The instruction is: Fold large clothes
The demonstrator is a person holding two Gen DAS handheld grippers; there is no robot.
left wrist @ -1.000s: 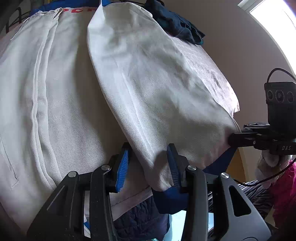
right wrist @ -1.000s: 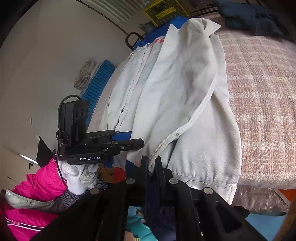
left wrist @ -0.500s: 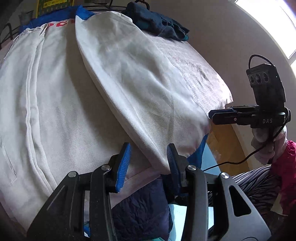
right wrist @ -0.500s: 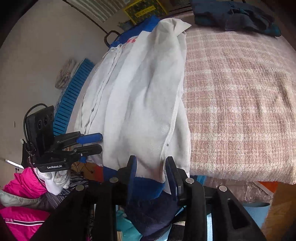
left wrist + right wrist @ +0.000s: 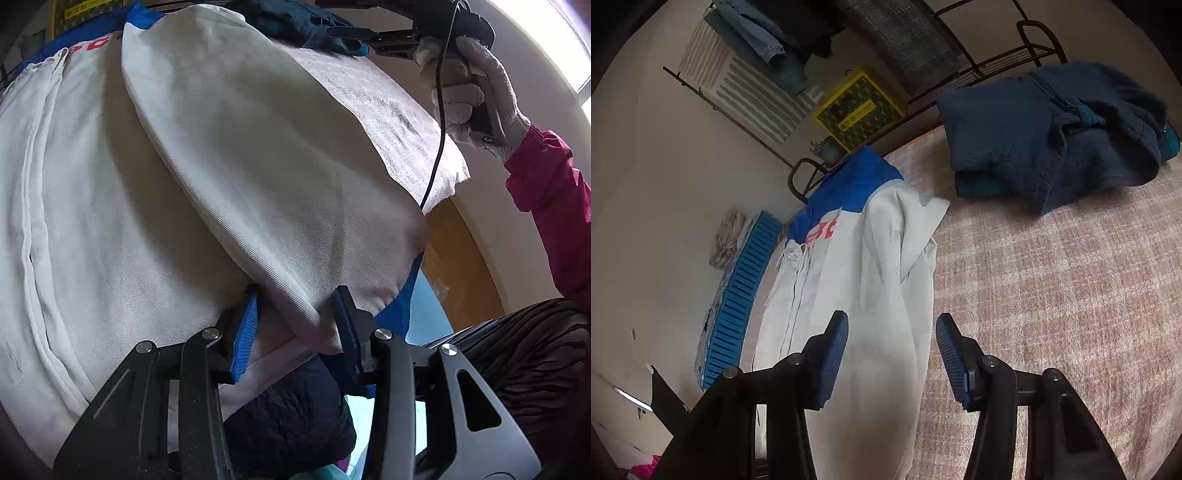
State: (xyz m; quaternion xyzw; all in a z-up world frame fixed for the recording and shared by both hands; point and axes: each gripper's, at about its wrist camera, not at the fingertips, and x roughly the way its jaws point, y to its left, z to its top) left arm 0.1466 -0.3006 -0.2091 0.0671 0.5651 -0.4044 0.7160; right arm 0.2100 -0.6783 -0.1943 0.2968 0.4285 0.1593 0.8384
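Jacket [image 5: 857, 295] is lying lengthwise on the bed [image 5: 1052, 295], near its left edge, long axis running away from both cameras. Blue collar end is pointing toward the far rack [image 5: 979, 70], hem end is hanging over the near bed edge. Right half is lying folded over the left half, fold edge running along the long axis.

Left gripper [image 5: 295, 328] is sitting at the hem, jaws wide apart, folded edge of the jacket [image 5: 258, 177] lying between the pads but not pinched.

Right gripper [image 5: 892, 354] is hovering above the jacket's near part, jaws wide, holding nothing. In the left view the gloved hand [image 5: 476, 92] is gripping its handle, up over the bed's right side.

Dark fleece [image 5: 1052, 125] is lying bunched at the far right of the bed, well apart from the jacket.
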